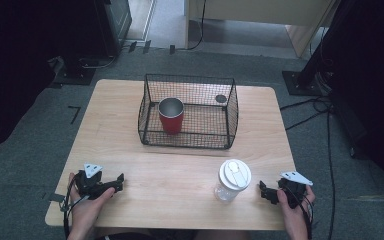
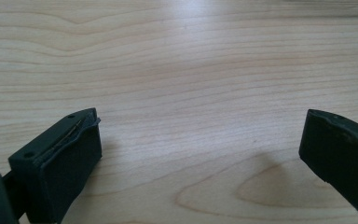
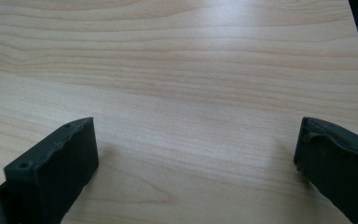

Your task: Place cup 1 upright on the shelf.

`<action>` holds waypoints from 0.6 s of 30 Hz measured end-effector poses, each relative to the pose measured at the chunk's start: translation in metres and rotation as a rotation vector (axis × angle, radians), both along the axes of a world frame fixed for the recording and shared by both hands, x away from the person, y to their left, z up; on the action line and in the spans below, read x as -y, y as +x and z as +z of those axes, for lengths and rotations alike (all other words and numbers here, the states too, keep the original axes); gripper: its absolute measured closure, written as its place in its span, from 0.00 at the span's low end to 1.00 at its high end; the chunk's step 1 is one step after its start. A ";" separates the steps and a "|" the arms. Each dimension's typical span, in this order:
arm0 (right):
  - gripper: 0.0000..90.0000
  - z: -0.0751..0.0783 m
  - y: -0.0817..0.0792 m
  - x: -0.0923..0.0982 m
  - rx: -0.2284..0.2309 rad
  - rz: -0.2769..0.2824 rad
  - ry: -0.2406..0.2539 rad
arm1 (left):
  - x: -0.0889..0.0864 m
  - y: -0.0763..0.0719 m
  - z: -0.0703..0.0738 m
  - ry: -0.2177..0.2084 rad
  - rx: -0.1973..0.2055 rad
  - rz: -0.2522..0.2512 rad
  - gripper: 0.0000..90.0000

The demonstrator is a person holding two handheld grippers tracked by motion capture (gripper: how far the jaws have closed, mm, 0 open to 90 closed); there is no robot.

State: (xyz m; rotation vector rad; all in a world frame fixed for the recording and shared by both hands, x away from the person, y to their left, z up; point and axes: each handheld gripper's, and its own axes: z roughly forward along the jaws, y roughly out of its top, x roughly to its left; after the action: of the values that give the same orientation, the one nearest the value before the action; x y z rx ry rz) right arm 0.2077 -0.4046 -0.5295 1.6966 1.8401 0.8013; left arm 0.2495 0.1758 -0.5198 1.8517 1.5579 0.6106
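Both grippers rest on the table (image 1: 180,175) at its near edge. Left gripper (image 1: 119,181) has its jaws wide apart with bare wood between them; right gripper (image 1: 264,190) likewise spread wide and holding nothing. Jar (image 1: 231,181) with white lid stands upright just left of the right gripper, apart from it. Red cup (image 1: 171,115) stands upright inside the wire basket (image 1: 187,140), mid-table.

Step in hand, judged: right gripper takes the jar (nearest thing). To do it well: approach level from the side, centre the clear body between the jaws below the lid, close gently, and lift straight so it does not tip.
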 end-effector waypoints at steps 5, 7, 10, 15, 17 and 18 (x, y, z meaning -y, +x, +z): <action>0.00 0.000 -0.002 -0.002 0.012 0.034 -0.020 | -0.006 -0.001 -0.001 0.026 -0.020 0.010 0.00; 0.00 0.001 -0.004 -0.005 0.026 0.028 -0.046 | -0.007 -0.002 -0.001 0.025 -0.021 0.015 0.00; 0.00 0.003 -0.010 -0.013 0.035 0.034 -0.116 | -0.006 -0.001 -0.001 0.037 -0.023 0.015 0.00; 0.00 0.007 -0.013 -0.018 0.023 0.041 -0.130 | -0.003 -0.001 -0.001 0.067 -0.029 0.010 0.00; 0.00 0.008 -0.015 -0.020 0.018 0.074 -0.083 | -0.003 -0.001 -0.001 0.067 -0.028 0.010 0.00; 0.00 0.009 -0.016 -0.021 0.026 0.090 -0.064 | -0.003 -0.001 -0.001 0.068 -0.028 0.010 0.00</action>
State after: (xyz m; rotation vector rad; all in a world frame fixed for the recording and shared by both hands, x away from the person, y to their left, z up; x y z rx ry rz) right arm 0.1914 -0.3836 -0.5200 1.5661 1.9148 0.7881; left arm 0.2485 0.1789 -0.5212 1.9114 1.5837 0.6518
